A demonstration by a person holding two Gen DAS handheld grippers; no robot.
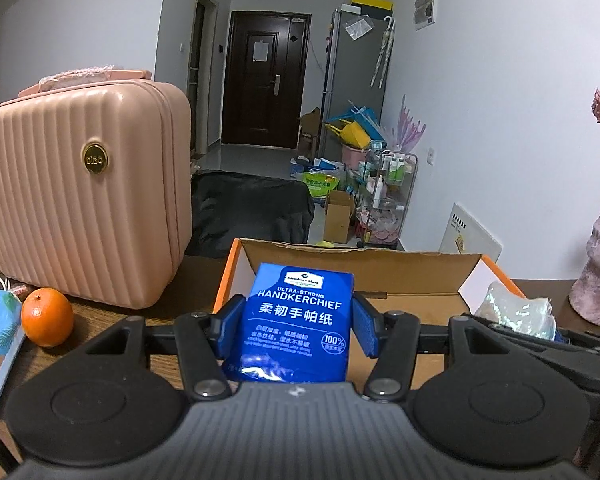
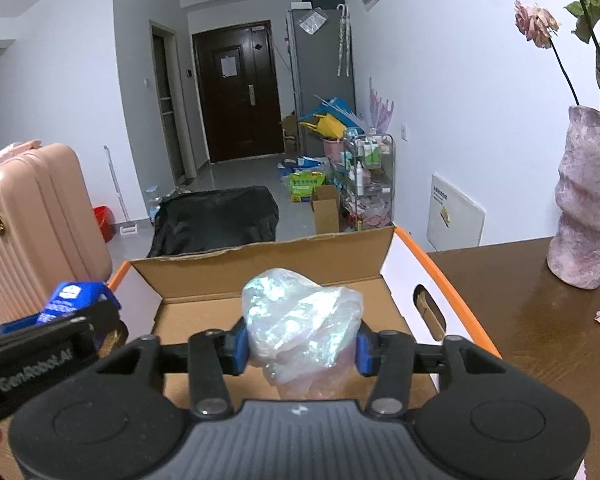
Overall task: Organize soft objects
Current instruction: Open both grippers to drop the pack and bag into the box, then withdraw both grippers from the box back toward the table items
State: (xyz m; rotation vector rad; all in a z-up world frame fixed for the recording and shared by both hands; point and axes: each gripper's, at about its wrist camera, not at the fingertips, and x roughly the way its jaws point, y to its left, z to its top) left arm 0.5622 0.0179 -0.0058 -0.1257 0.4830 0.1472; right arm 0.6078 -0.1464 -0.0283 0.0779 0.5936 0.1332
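Held both grippers over open cardboard box (image 2: pixel 284 276). Left gripper (image 1: pixel 298 326) clamped on blue handkerchief pack (image 1: pixel 300 320). Right gripper (image 2: pixel 300 346) flanked crumpled shiny plastic bag (image 2: pixel 300 320); grip not clear. Step judged: dropping both in. Next: loosen fingers, withdraw.

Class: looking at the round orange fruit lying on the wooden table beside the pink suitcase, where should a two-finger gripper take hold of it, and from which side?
Grip the orange fruit across its widest middle, coming from above: it is round, and the pink suitcase crowds it behind.
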